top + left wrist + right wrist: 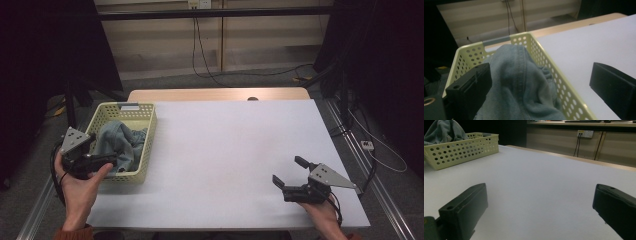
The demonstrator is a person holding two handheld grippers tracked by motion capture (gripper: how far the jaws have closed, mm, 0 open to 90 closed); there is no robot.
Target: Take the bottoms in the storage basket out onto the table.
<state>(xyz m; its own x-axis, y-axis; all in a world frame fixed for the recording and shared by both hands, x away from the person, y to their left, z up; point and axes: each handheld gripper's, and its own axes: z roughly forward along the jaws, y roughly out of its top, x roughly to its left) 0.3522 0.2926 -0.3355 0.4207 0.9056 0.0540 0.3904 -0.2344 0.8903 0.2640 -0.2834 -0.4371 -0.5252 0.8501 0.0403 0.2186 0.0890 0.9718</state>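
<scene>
Both hands come in at the near edge of the white bench [225,150], each holding a tool. At the person's left, the left tool [102,161] sits over the near end of a pale yellow perforated basket [150,131], with the hand [80,187] cupped beneath it. Its jaws stand wide apart and hold nothing. In the left gripper view, a crumpled blue denim cloth [521,82] lies just ahead of and below the left tool [539,87]. The cloth bulges up between the two jaws, though I cannot tell whether either jaw touches it. One jaw hangs over the basket's inside, the other beyond its long wall, over bare bench.

On the opposite side, the right tool [287,172] is low over the bench, well apart from the basket. Its jaws are spread wide and empty. In the right gripper view, open bench stretches ahead of the right tool [539,202], and the basket [461,151] with the cloth [444,131] heaped in it stands far off to that tool's left.
</scene>
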